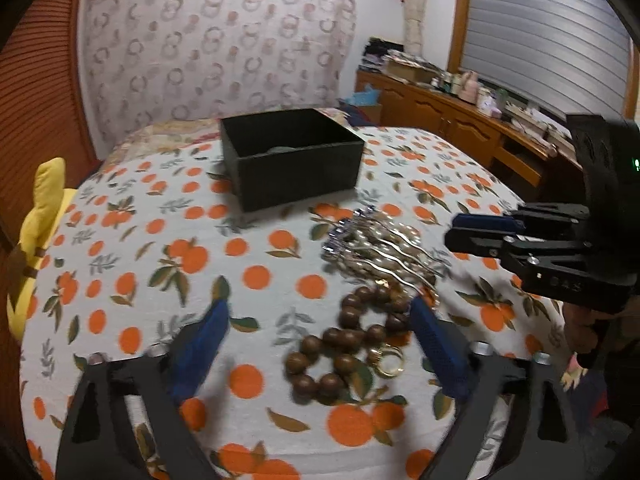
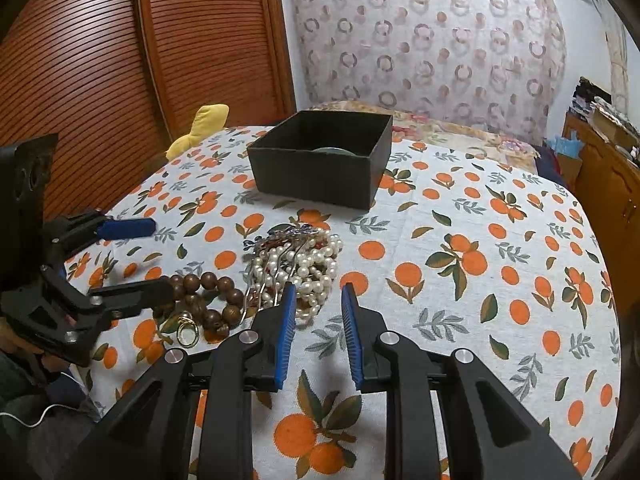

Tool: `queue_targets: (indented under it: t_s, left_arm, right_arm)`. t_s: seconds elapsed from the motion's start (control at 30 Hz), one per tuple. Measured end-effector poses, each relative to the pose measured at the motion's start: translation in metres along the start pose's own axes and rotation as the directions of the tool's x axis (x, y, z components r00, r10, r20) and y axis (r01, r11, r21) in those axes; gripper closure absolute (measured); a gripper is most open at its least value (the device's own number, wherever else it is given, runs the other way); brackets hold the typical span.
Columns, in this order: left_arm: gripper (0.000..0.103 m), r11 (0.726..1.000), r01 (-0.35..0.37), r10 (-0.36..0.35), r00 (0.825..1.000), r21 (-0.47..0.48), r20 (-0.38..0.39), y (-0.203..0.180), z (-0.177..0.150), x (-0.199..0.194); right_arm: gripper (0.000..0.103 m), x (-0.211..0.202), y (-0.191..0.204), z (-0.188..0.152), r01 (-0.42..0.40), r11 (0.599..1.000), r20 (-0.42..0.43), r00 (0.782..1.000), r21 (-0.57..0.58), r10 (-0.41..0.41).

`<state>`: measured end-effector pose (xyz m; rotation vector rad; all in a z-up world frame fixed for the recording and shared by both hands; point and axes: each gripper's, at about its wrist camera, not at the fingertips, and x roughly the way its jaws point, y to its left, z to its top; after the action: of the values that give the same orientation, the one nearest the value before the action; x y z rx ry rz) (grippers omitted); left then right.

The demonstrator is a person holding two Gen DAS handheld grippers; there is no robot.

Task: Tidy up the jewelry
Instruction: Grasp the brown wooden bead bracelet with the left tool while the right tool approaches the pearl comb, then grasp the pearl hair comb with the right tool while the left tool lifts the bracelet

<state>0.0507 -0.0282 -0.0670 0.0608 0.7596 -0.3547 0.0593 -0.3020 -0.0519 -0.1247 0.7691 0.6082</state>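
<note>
Bedroom backdrop: ringed curtain (image 2: 424, 40) behind, slatted wooden doors (image 2: 120, 60) to one side, low wooden cabinet (image 1: 460, 120) along the other wall. Table under an orange-printed cloth (image 2: 460, 240), yellow plush toy (image 1: 36, 232) at its edge.

Black open box (image 2: 320, 160) at the far middle of the cloth, something round and pale just visible inside (too hidden to name).

Jewelry heap nearer the cameras, all touching or overlapping: pearl strands (image 2: 308, 268) tangled with silvery wavy hairpins (image 1: 384, 256), a blue-stoned ornament (image 2: 292, 234) on the box side of the heap, brown wooden bead bracelet (image 1: 340, 344) on the near side, gold ring (image 1: 390, 362) beside the beads.

Left gripper (image 1: 320, 328) wide apart, blue pads straddling the bead bracelet, one pad at the edge of the beads, nothing clamped (slight blur here).

Right gripper (image 2: 319, 300) narrow but parted, bare cloth between the pads, left pad just at the edge of the pearls, nothing held.
</note>
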Motion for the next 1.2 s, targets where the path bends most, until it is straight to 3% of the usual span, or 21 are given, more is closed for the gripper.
queue_targets:
  t_s: [0.23,0.4,0.53,0.63,0.77,0.97,1.1,1.2]
  left_arm:
    - [0.064,0.999,0.031,-0.031,0.999,0.007,-0.042,-0.004,-0.003,0.010]
    - [0.069,0.999,0.028,-0.027,0.998,0.017,-0.061,-0.005,-0.005,0.016]
    - [0.090,0.999,0.036,-0.035,0.998,0.030,-0.058,-0.006,-0.005,0.014]
    - [0.091,0.999,0.029,-0.028,0.999,0.025,-0.044,-0.004,-0.006,0.010]
    - [0.091,1.000,0.026,-0.026,1.000,-0.018,-0.004,0.007,-0.003,-0.002]
    - [0.091,0.998,0.011,-0.008,0.998,-0.058,0.055,0.020,0.002,-0.020]
    - [0.091,0.997,0.001,0.006,0.997,-0.080,0.080,0.026,0.004,-0.027]
    - [0.091,0.996,-0.004,0.013,0.996,-0.093,0.094,0.030,0.005,-0.031]
  right_arm:
    - [0.077,0.002,0.006,-0.001,-0.008,1.000,-0.007,1.000,-0.005,0.008]
    - [0.077,0.002,0.009,0.001,-0.013,1.000,-0.006,1.000,-0.010,0.013]
    - [0.077,0.003,0.011,0.003,-0.015,1.000,-0.005,1.000,-0.016,0.014]
    - [0.077,0.006,0.014,0.005,-0.013,1.000,-0.008,1.000,-0.022,0.013]
    - [0.069,0.011,0.019,0.008,-0.014,0.999,-0.015,1.000,-0.033,0.014]
    - [0.069,0.023,0.028,0.015,-0.019,0.998,-0.028,0.999,-0.066,0.017]
    - [0.055,0.035,0.032,0.019,-0.008,0.996,-0.048,0.999,-0.090,0.004]
    - [0.053,0.044,0.034,0.022,0.001,0.993,-0.067,0.998,-0.114,-0.009]
